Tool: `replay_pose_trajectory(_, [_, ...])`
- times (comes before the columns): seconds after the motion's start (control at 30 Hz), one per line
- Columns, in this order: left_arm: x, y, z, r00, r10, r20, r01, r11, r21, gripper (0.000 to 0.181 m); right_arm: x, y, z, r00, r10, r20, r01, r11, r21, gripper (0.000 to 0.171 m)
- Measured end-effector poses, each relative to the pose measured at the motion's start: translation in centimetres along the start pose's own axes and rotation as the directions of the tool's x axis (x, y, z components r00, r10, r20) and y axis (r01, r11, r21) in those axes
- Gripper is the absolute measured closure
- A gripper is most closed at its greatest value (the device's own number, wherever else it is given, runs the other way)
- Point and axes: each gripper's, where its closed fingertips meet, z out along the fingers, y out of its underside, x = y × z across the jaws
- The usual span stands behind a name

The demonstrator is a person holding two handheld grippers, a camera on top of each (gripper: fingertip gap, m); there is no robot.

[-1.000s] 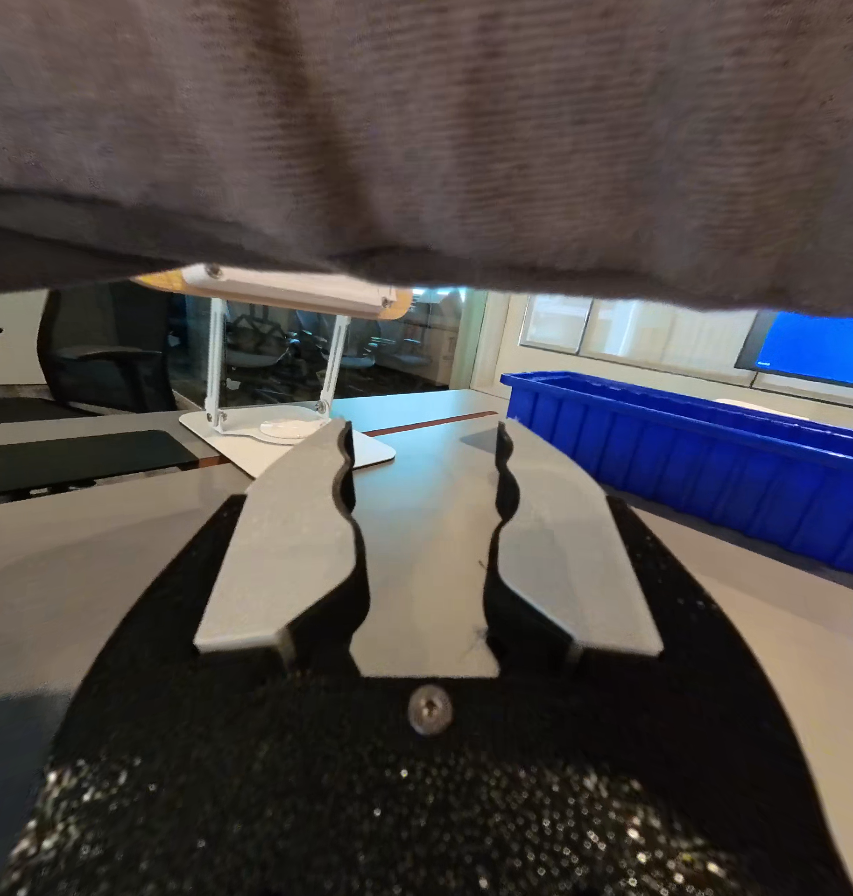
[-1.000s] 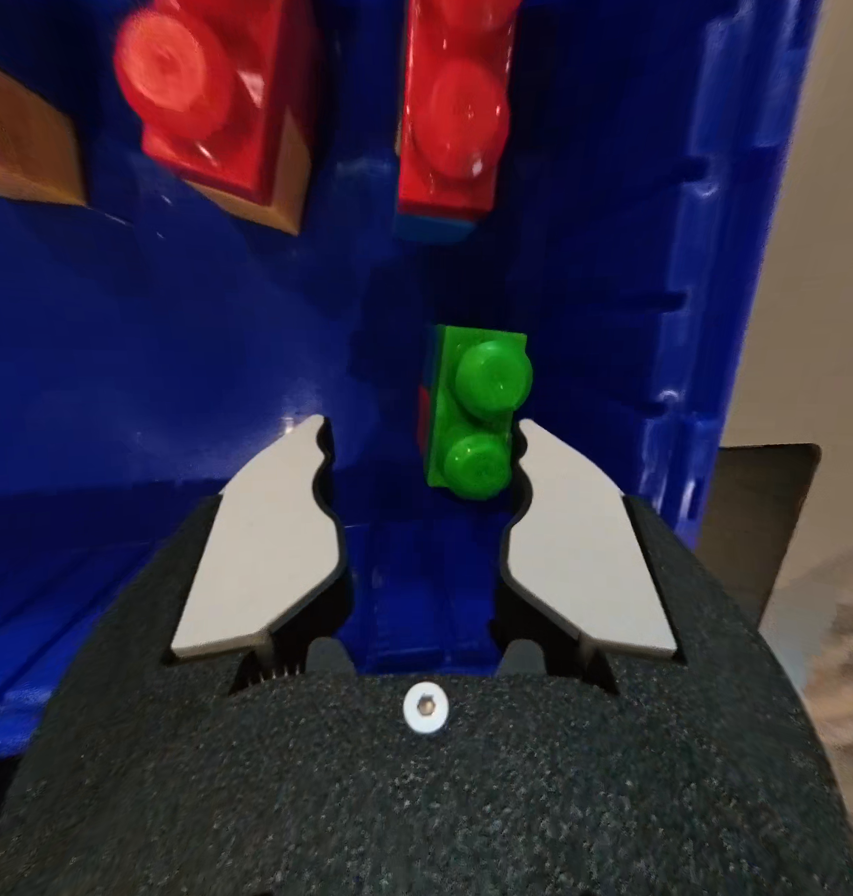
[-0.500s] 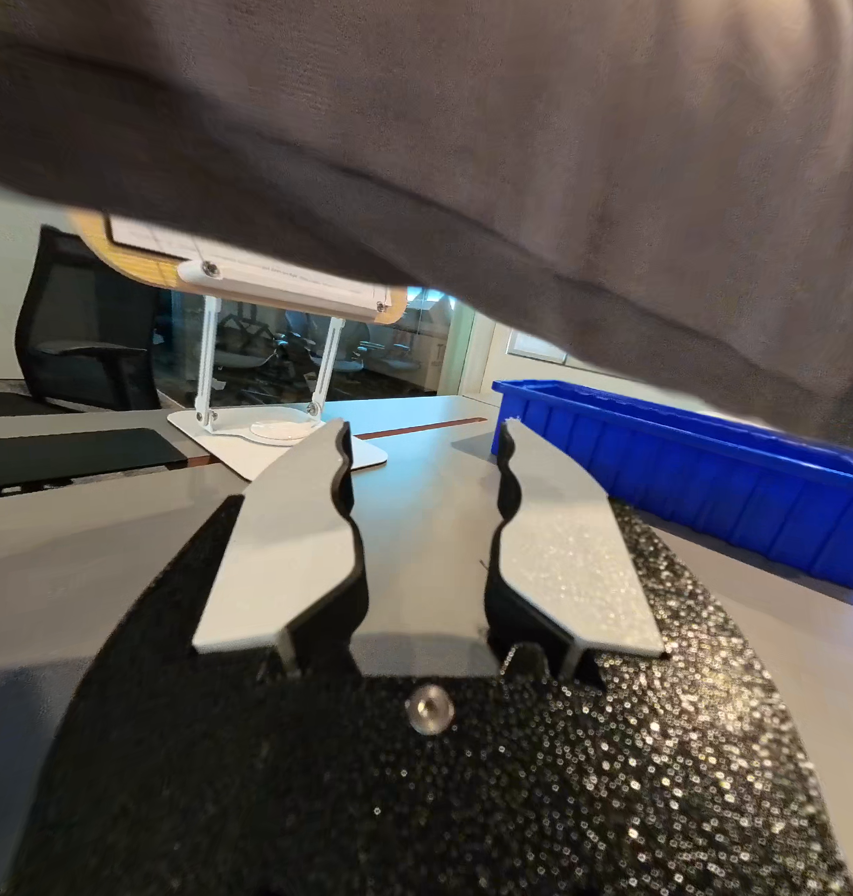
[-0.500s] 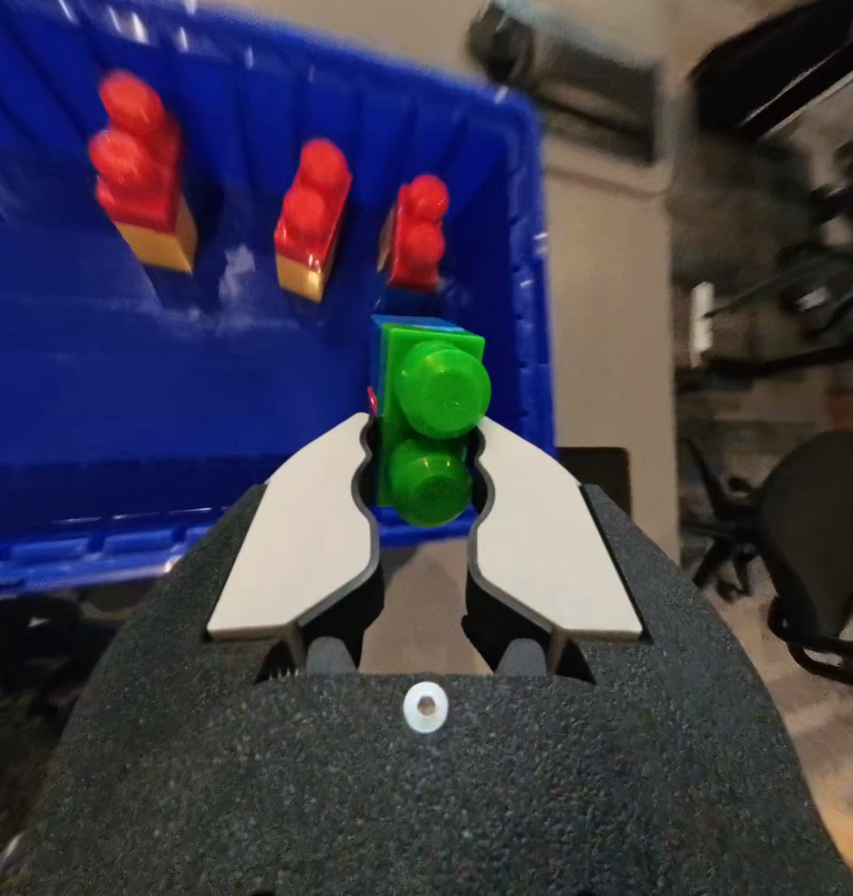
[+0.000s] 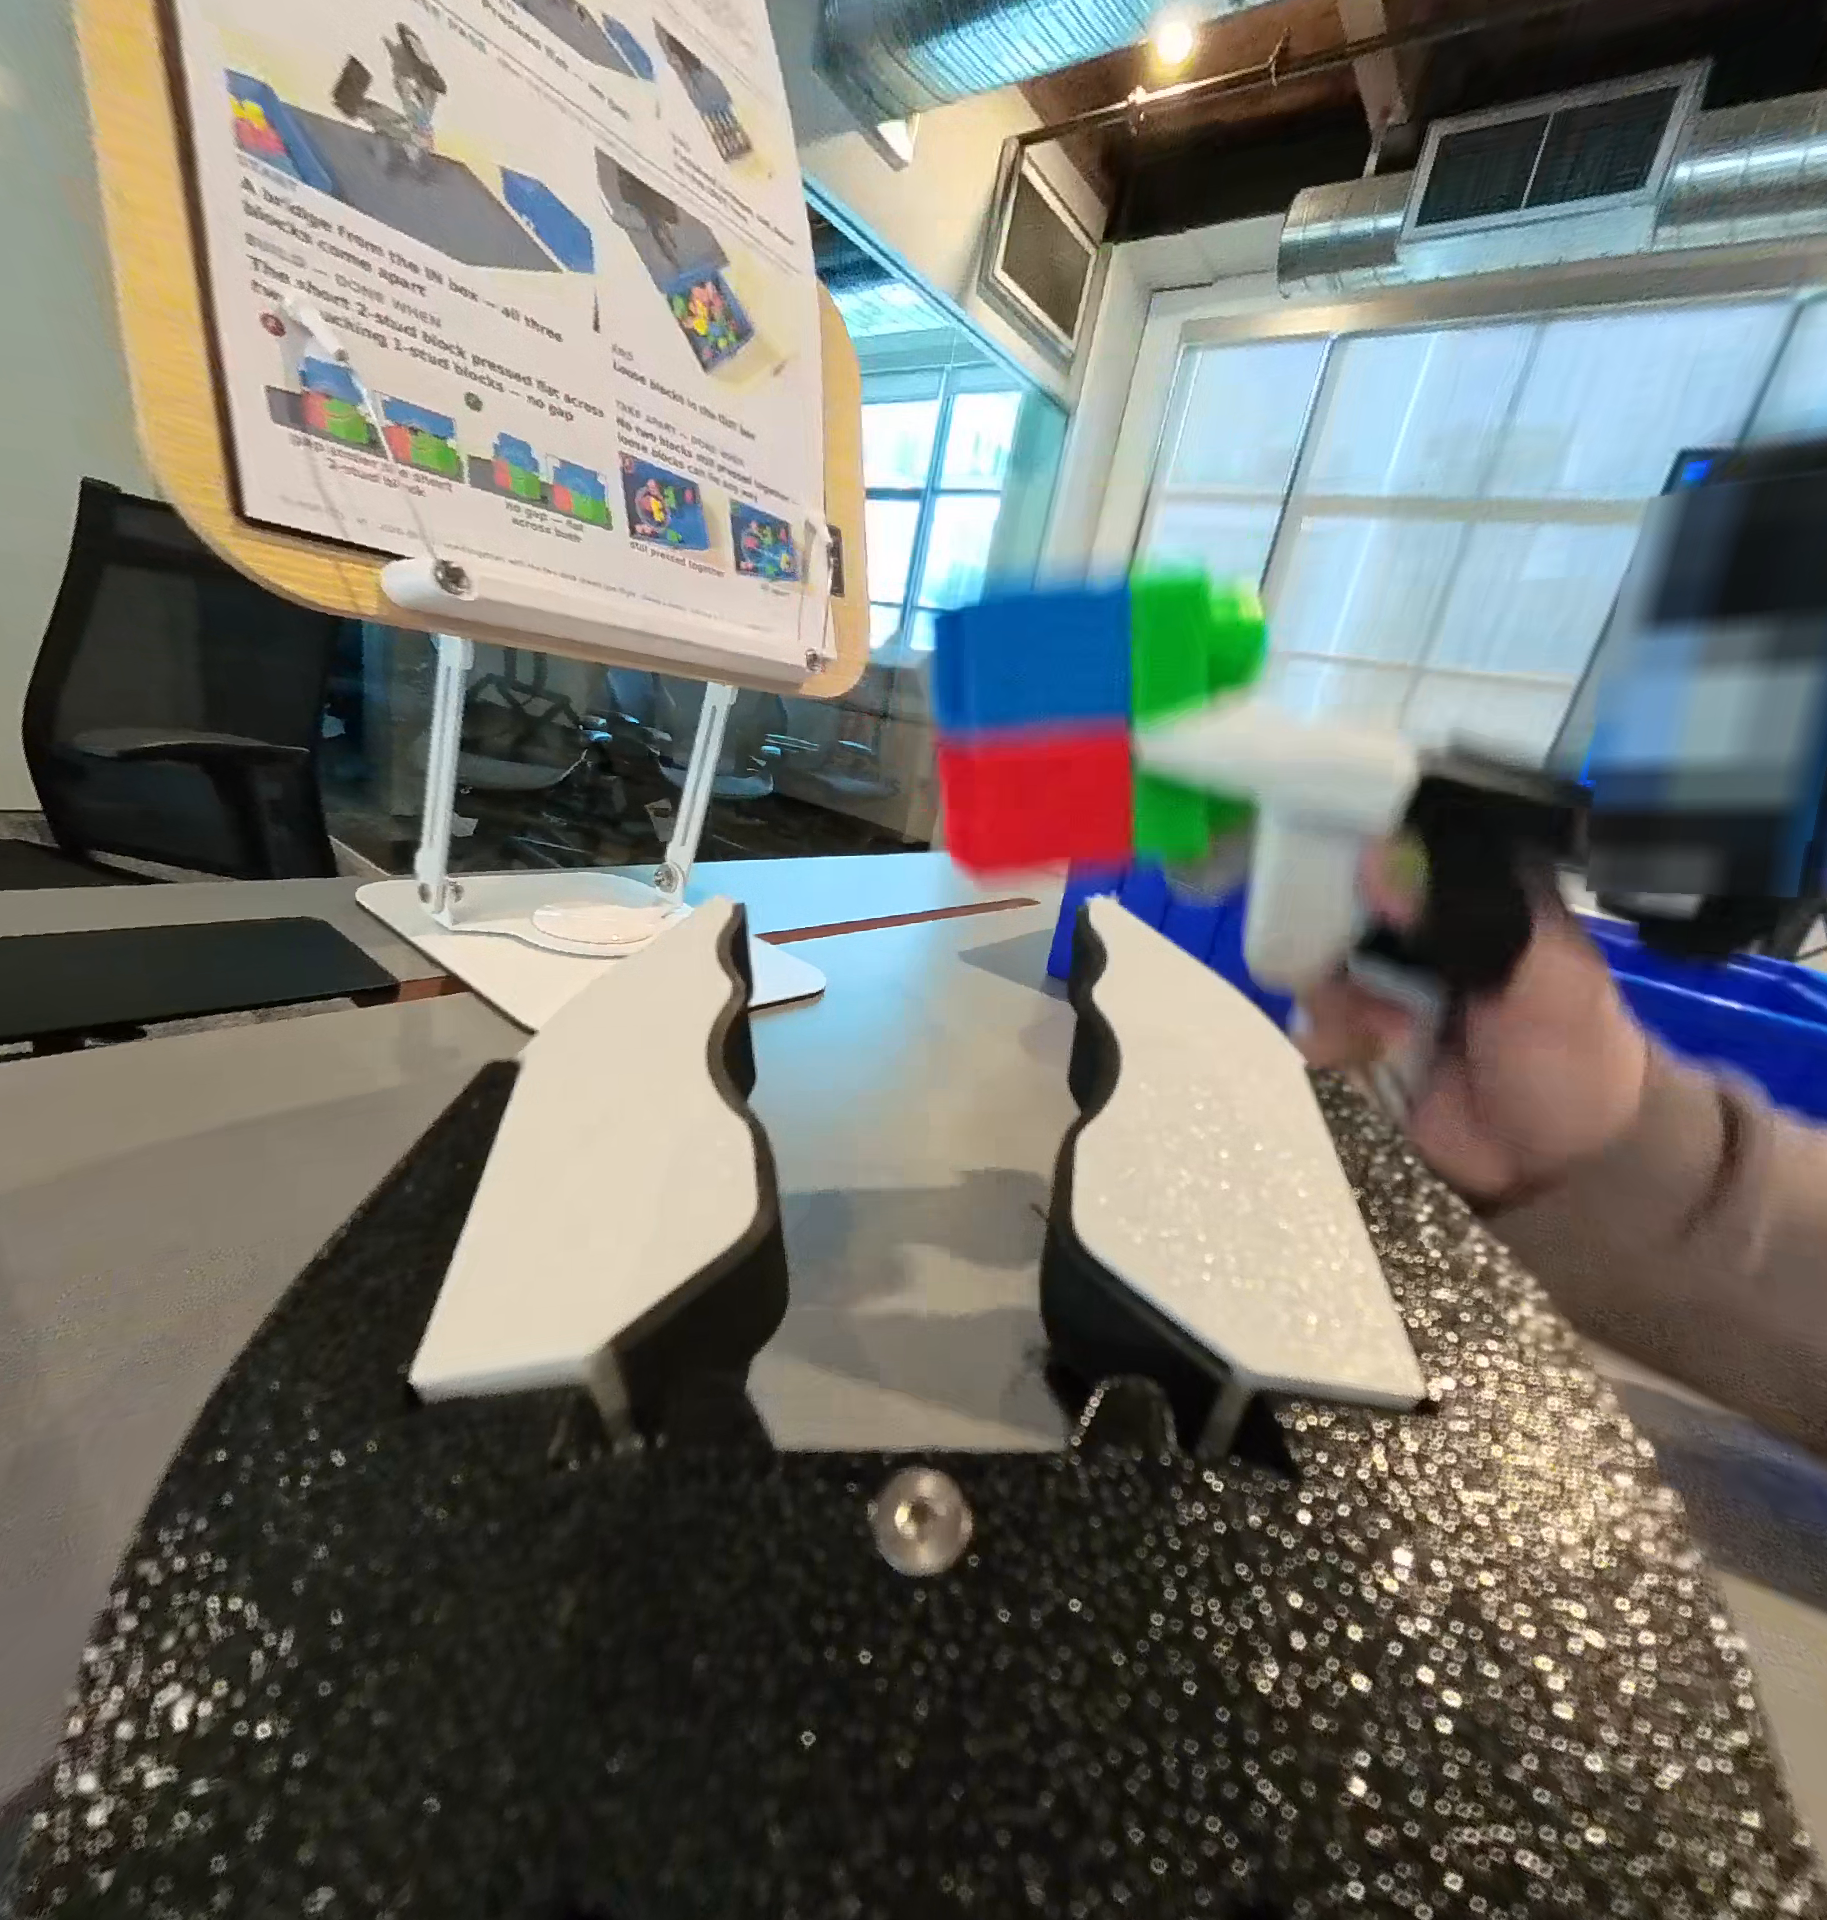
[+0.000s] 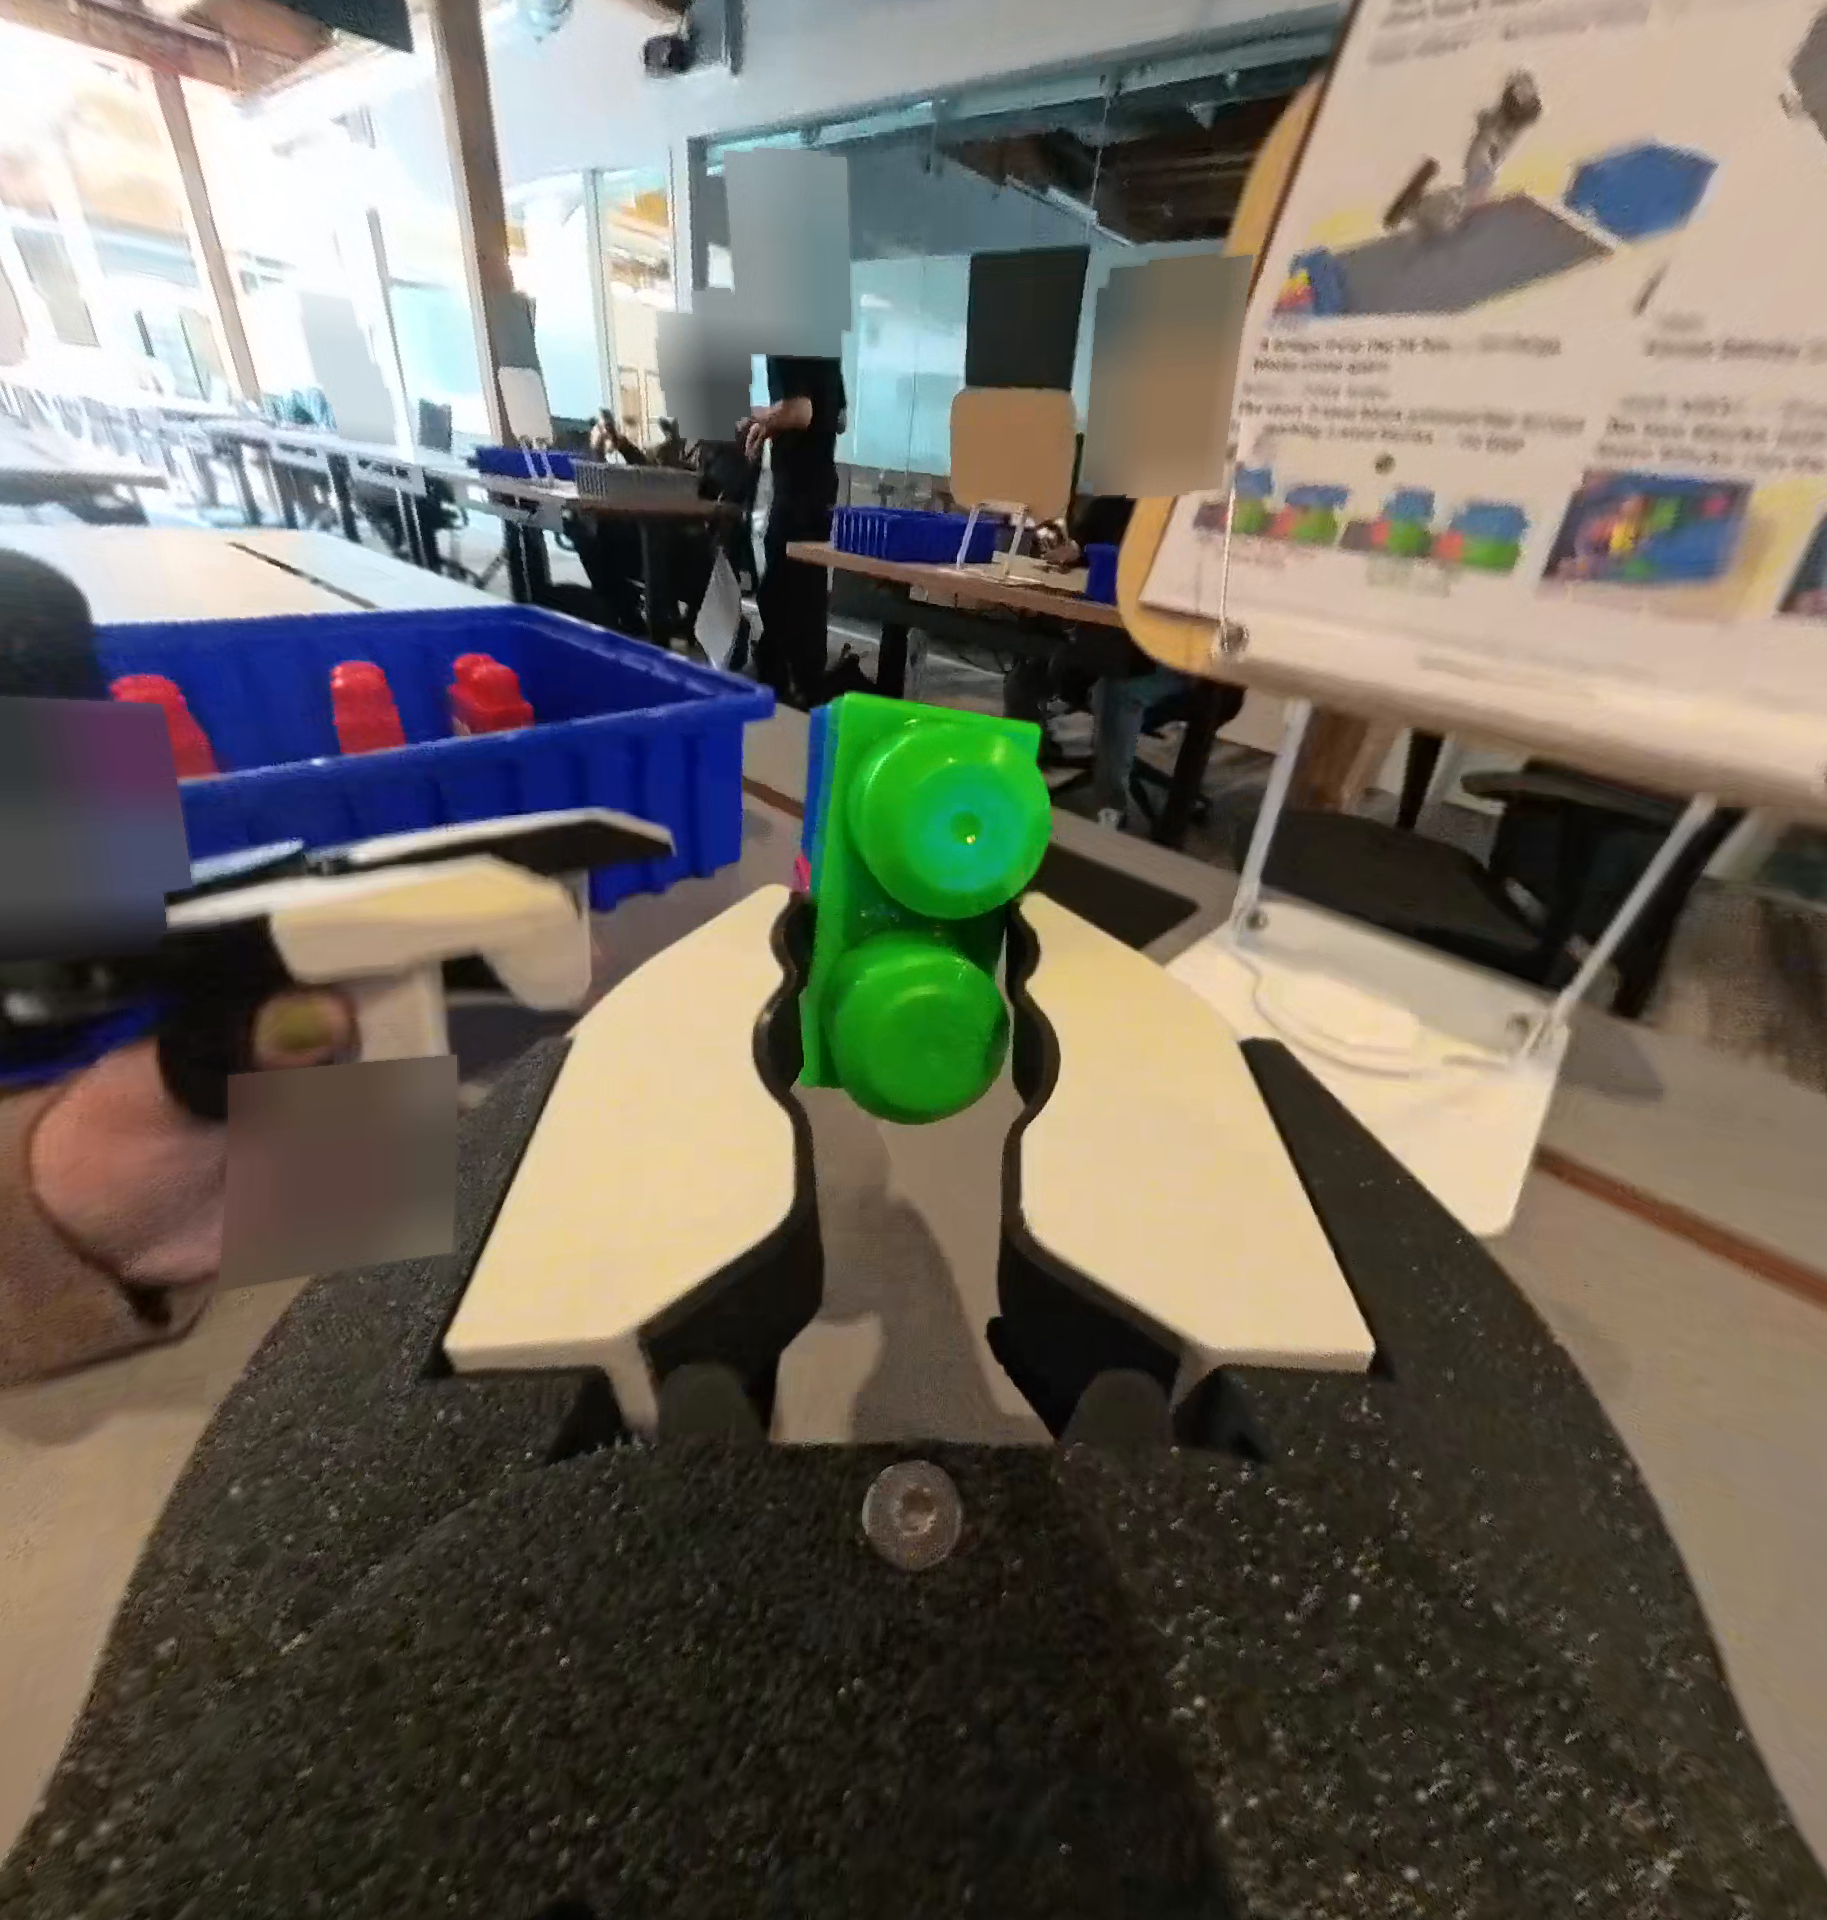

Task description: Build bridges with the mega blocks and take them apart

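My right gripper (image 6: 909,920) is shut on a green two-stud block (image 6: 924,904), with both pads pressed on its sides. This block joins a blue block (image 5: 1034,655) and a red block (image 5: 1034,800) into one bridge, held in the air above the table. The left wrist view shows the right gripper (image 5: 1169,764) with the bridge at the upper right, blurred. My left gripper (image 5: 911,925) is open and empty, low over the grey table (image 5: 919,1060). It also shows in the right wrist view (image 6: 576,883), to the left of the bridge.
A blue bin (image 6: 452,769) with red-topped block stacks (image 6: 363,707) stands at the left in the right wrist view, and at the right in the left wrist view (image 5: 1740,997). An instruction sheet on a white stand (image 5: 493,312) stands beyond the grippers. A black mat (image 5: 161,966) lies at the left.
My right gripper closed on the green block inside the bin, lifted the bridge out and carried it over the table towards the left gripper. The sleeve covering the left view has moved away.
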Motion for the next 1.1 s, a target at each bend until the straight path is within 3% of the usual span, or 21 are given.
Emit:
replay_pose_trajectory(0.3, [1.0,-0.3,-0.1,0.998,-0.008,-0.066,0.009,1.000,0.025,0.117,-0.6,3.5,-0.7,0.988,0.109,0.106,-0.113,0.993,0.033,0.136])
replay_pose_trajectory(0.67, [1.1,-0.2,0.1,0.993,-0.065,-0.098,0.067,0.998,0.021,0.103,-1.6,3.7,-0.6,0.979,0.113,0.167,-0.117,0.993,0.017,0.140])
replay_pose_trajectory(0.9, [1.0,0.1,0.1,0.992,-0.077,-0.096,0.078,0.997,0.006,0.103,-1.4,4.1,-0.4,0.979,0.126,0.159,-0.126,0.992,-0.007,0.141])
replay_pose_trajectory(1.1, [1.8,0.3,0.2,0.979,-0.121,-0.165,0.121,0.993,-0.011,0.104,-2.1,3.4,-0.8,0.960,0.153,0.236,-0.163,0.986,0.027,0.140])
